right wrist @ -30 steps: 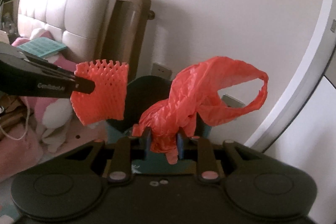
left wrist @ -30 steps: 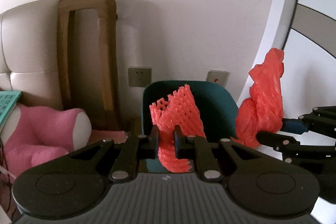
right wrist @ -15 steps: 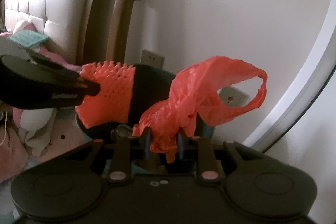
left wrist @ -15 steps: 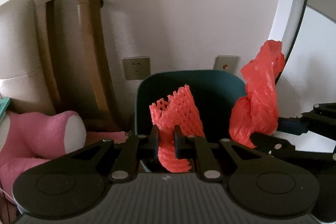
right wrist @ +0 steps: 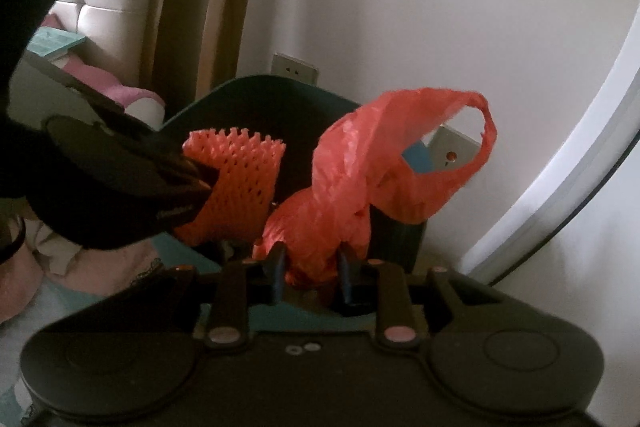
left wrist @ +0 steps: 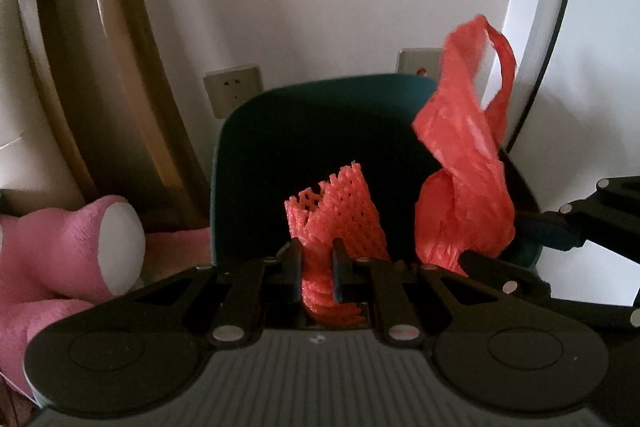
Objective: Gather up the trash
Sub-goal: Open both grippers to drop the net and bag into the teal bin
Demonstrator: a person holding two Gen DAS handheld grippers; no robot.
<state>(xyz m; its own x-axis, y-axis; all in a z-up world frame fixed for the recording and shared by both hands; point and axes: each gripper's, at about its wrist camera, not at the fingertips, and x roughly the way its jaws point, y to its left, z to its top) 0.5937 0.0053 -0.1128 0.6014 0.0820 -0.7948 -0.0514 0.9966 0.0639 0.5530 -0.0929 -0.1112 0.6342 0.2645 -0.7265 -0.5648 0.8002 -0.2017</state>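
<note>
Over the dark mouth of the teal bin (left wrist: 320, 131), two pieces of red trash hang side by side, neither yet dropped. One is a foam fruit net (left wrist: 340, 211), pinched low between the fingers of the left gripper (left wrist: 317, 267), which is clamped on it, with its jagged top edge standing up above the tips. Just beside it is a crumpled red plastic bag (right wrist: 360, 179), bunched at its base in the right gripper (right wrist: 312, 269), whose jaws are squeezed onto the wad while a handle loop flares up and to the right.

Both loads look to sit in front of or just above the bin's opening, though the fisheye view makes it hard to say how far inside they are. The risk from here lies in the release. The bag is light and springy, so it could cling to a finger or drift past the rim toward the wall and its outlets (left wrist: 234, 89). The net might snag on its own mesh. Opening too early would send either piece to the floor beside the pink plush toy (left wrist: 72, 251).
</note>
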